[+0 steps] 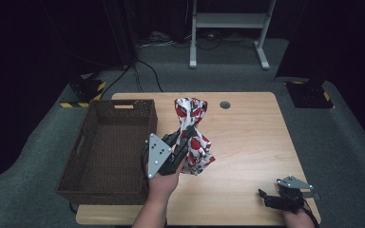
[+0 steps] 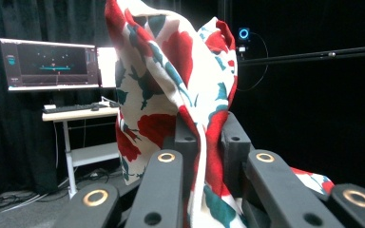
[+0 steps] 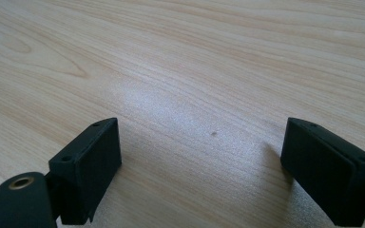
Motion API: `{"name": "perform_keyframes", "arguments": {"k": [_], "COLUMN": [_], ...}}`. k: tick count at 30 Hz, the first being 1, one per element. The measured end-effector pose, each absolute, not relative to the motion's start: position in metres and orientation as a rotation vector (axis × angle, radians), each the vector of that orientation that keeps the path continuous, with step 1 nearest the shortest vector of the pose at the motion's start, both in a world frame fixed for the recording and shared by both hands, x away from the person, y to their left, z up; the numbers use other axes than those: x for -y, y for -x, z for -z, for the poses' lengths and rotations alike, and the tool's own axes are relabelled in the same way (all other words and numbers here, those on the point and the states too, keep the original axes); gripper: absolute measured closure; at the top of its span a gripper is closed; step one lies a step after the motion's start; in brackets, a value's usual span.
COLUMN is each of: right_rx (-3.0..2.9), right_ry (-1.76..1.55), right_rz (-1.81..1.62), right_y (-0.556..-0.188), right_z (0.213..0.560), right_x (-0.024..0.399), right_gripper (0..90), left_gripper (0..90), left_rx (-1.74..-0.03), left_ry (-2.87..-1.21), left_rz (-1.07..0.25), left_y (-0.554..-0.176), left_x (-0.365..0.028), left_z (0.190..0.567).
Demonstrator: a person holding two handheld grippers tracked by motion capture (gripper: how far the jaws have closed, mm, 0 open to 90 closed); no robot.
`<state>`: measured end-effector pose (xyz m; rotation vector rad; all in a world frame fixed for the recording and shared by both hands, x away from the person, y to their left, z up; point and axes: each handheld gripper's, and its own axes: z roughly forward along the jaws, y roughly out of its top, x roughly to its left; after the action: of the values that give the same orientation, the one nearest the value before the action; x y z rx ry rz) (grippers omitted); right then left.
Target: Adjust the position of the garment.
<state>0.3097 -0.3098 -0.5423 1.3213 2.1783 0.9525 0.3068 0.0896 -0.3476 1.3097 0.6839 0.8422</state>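
Above the middle of the desk (image 1: 247, 137), just right of the wicker basket (image 1: 109, 147), my left gripper (image 1: 183, 140) holds up a floral cloth (image 1: 192, 137). Its jaws are pressed together on a bunched fold of the fabric, which I see up close in the left gripper view: the cloth (image 2: 171, 80) is white, printed with big red blossoms and teal leaves, creased and gathered, rising in a peak over the jaws and hanging down on both sides. From the high view its lower folds hang near the desk; I cannot tell whether they touch it. I can read no label or writing on it. A monitor (image 2: 50, 64) glows behind it, its text too small to read. My right gripper (image 1: 278, 195) rests at the near right corner of the desk, jaws spread wide over bare wood, holding nothing.
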Motion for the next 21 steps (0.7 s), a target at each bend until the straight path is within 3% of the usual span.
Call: {"name": "perform_keyframes", "arguments": {"k": [21], "right_rx": [-2.179], "right_ry": [-1.319], "right_rz": [-0.948], "right_y": [-0.31], "right_z": [0.542], "right_x": [0.309], "right_gripper": [13.0], "left_gripper": [81.4], "left_rx": [-0.686], "left_ry": [-1.295], "left_rz": [-0.861], "left_y": [-0.306], "left_x": [-0.11], "left_z": [0.333]}}
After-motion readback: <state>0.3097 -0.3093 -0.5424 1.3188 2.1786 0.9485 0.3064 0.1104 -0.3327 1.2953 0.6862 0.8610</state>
